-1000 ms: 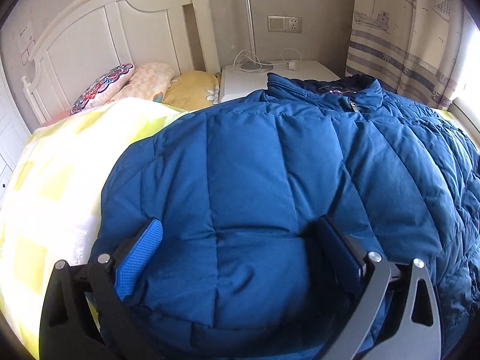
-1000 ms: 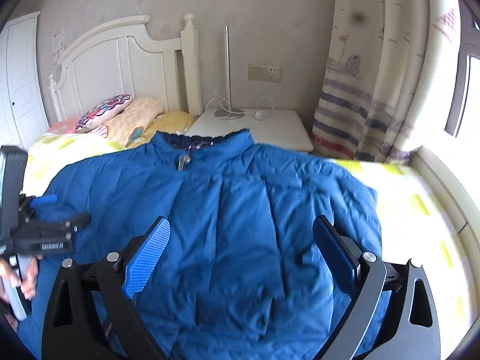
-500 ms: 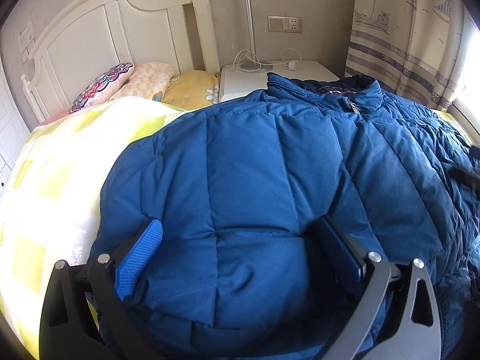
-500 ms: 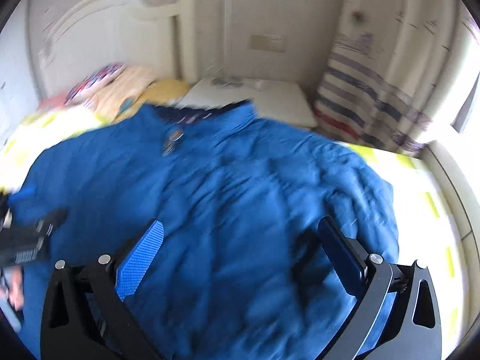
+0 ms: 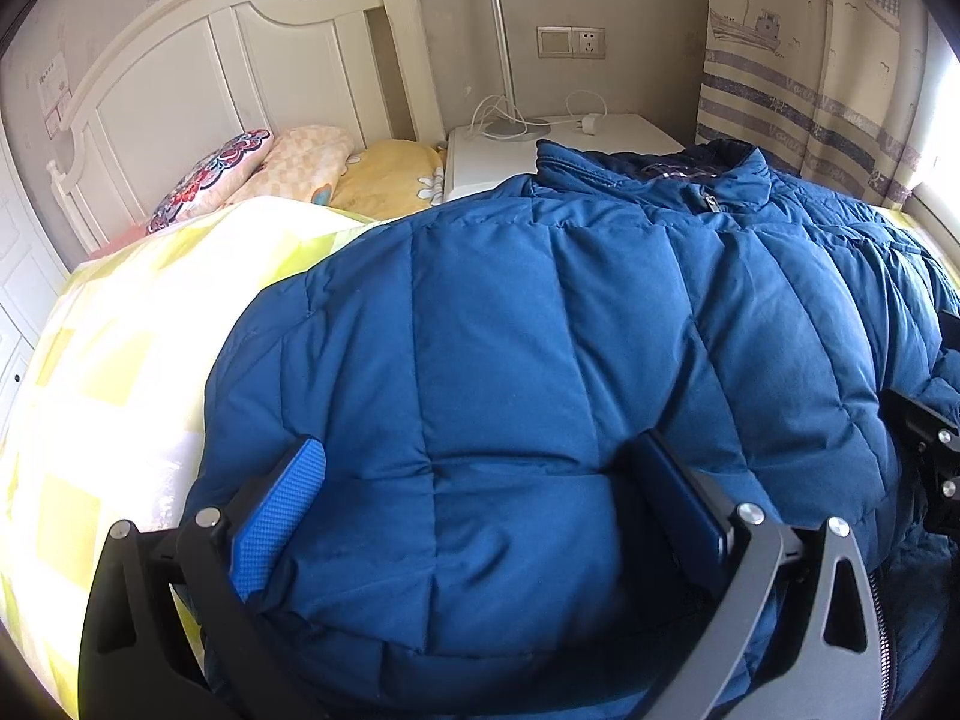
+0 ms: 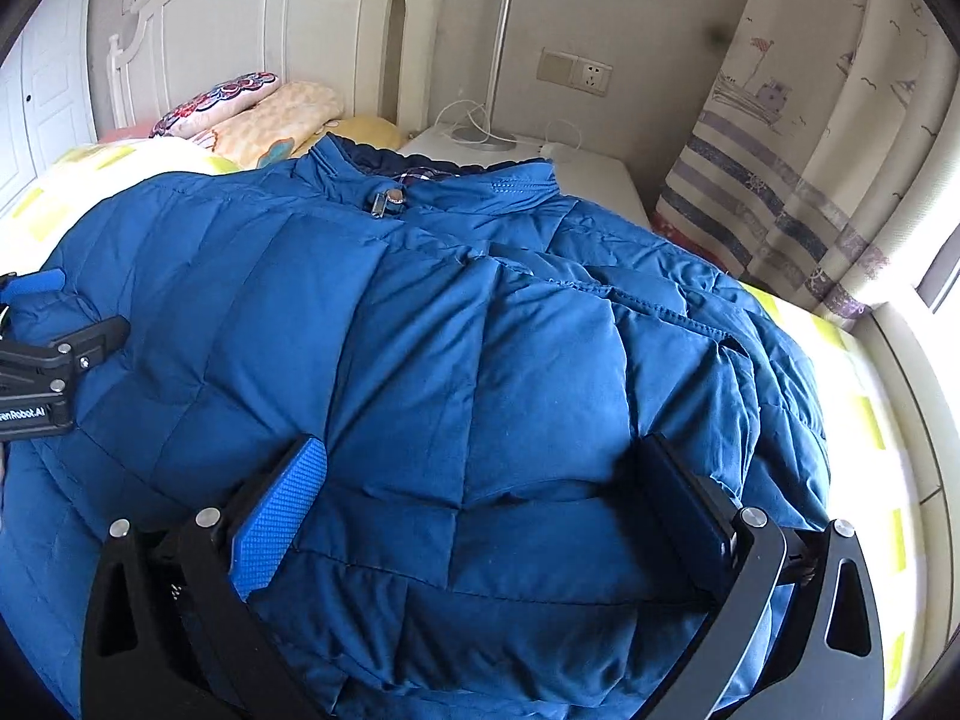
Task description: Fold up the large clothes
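A large blue quilted puffer jacket [image 5: 540, 330] lies face up on the bed, collar toward the headboard, zipper closed. It also fills the right wrist view [image 6: 450, 330]. My left gripper [image 5: 480, 480] is open, its jaws wide apart and pressed low onto the jacket's left part, padding bulging between them. My right gripper [image 6: 486, 480] is open the same way, low over the jacket's right part. The left gripper shows at the left edge of the right wrist view [image 6: 54, 348]. The right gripper shows at the right edge of the left wrist view [image 5: 924, 450].
The bed has a yellow checked cover [image 5: 120, 360] and pillows [image 5: 288, 162] at a white headboard [image 5: 240, 60]. A white nightstand [image 6: 576, 174] with a lamp pole and cables stands behind the collar. A striped curtain [image 6: 810, 150] and a window ledge are on the right.
The right gripper has dropped and moved forward onto the jacket, which now fills more of its view. It now shows at the right edge of the left view. The left gripper has barely moved.
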{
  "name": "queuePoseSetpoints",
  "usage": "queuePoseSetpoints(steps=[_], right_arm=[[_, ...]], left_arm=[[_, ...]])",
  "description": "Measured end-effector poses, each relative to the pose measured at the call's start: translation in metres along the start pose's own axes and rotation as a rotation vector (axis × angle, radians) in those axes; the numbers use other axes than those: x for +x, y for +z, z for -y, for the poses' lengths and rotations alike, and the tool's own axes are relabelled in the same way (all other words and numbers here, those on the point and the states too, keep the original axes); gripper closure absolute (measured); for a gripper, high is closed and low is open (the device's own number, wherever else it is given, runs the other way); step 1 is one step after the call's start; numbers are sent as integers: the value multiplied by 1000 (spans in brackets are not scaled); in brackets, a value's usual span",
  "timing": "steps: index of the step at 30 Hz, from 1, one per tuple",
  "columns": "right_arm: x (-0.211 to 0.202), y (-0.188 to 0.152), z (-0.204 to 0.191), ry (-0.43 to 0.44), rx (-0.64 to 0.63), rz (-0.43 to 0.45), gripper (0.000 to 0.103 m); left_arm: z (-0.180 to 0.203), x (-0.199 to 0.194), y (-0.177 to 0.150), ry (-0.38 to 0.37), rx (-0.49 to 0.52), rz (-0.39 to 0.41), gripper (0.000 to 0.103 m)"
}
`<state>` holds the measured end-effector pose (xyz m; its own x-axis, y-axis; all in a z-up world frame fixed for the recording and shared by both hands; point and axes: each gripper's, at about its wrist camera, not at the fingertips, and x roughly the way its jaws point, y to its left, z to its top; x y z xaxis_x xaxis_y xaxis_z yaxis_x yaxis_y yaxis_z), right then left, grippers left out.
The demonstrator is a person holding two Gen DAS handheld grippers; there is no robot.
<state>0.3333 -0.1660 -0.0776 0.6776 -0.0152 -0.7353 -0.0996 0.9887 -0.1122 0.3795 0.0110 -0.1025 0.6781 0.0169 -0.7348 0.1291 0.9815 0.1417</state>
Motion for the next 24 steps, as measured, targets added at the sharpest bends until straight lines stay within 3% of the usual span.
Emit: queuePoseSetpoints(steps=[3,5,8,12,16,20,22,24], right_arm=[[-7,1,3,16,12,-29,4],[-25,-2,4,18,37,-33,4],[-54,-14,-8,26,-28,16,4],[-34,-30,-18,-21,-116,-50,4],[-48,-33,-16,-6,-103,-73,4],[-83,-46,-15,83,-99,-16,4],[-78,-58,-21,77,-136,-59,4],[-59,-71,-21,86,-139,-126,4]], left_arm=[[2,-15,-1,34,-47,-21,3],[9,-42,-10,-27,-64,12,2],[31,-65,-26,-22,15,49,2],[61,-45,-46,50,139,-5,2],[46,-58,-47,15,84,-26,3],[34,-90,-71,-53,71,9,2],[36,-82,-88,-20,101,-28,2],[25,-75,-94,-88,37,-52,2]])
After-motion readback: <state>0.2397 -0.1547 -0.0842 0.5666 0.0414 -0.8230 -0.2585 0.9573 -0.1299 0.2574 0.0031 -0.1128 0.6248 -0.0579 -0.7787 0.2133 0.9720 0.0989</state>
